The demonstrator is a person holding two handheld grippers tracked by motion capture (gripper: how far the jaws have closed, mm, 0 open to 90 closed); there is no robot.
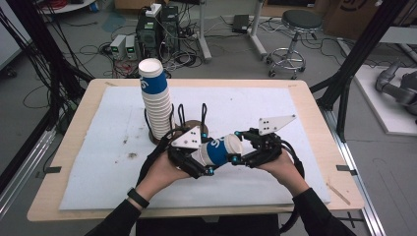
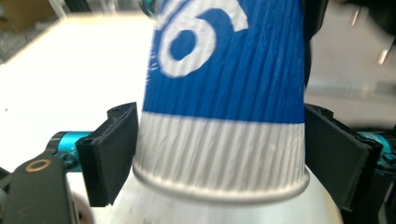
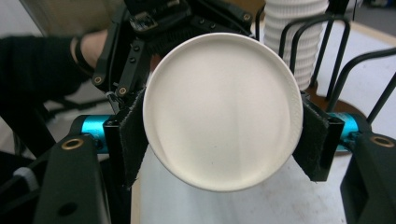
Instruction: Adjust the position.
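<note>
White mat (image 1: 98,147), near edge: right gripper (image 1: 236,158) pinches the cup (image 1: 219,150) base; left gripper (image 1: 209,169) spread around the rim end. Squeezing harder could crumple the cup.

blocked behind: cup stack (image 1: 156,101), wire rack (image 1: 192,118) | free: mat (image 1: 98,162) left
</note>
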